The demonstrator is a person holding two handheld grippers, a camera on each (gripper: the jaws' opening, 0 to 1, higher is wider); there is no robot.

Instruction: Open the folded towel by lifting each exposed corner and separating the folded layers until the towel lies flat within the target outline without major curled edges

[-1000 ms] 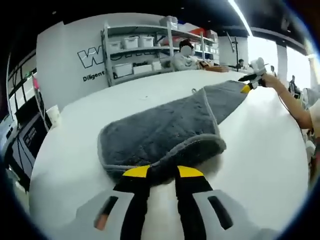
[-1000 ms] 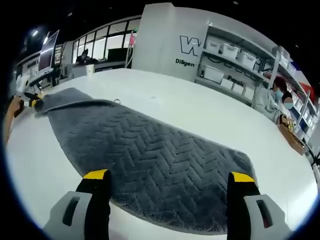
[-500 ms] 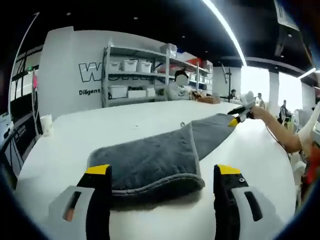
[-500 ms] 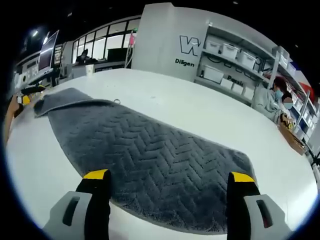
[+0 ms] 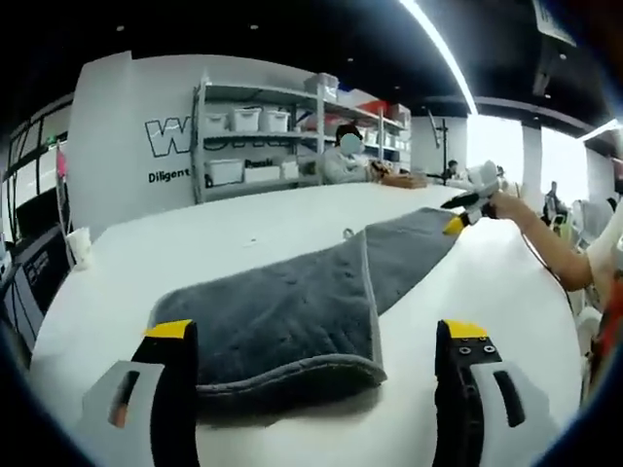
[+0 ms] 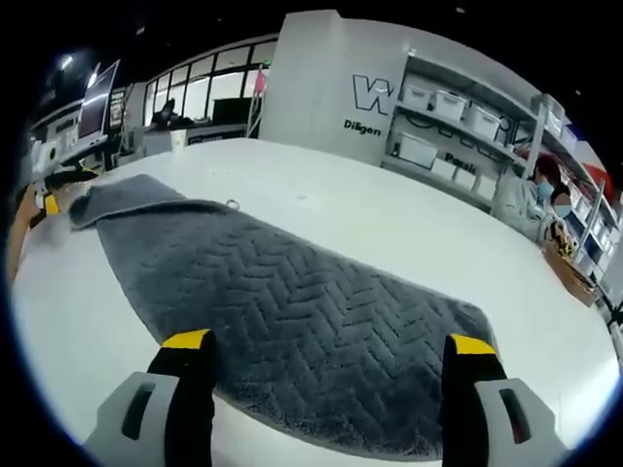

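Left gripper (image 5: 316, 336) jaws released towel (image 5: 292, 316); hem curled.

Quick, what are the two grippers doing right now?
Left hand-held gripper: open, holding nothing.
Right hand-held gripper: open over the towel, holding nothing.

Bare table (image 6: 389, 224) all round towel (image 6: 292, 321); no obstacles nearby.

White table (image 6: 389, 219) — grey towel (image 6: 292, 321) spread lengthwise across it, one end folded over.
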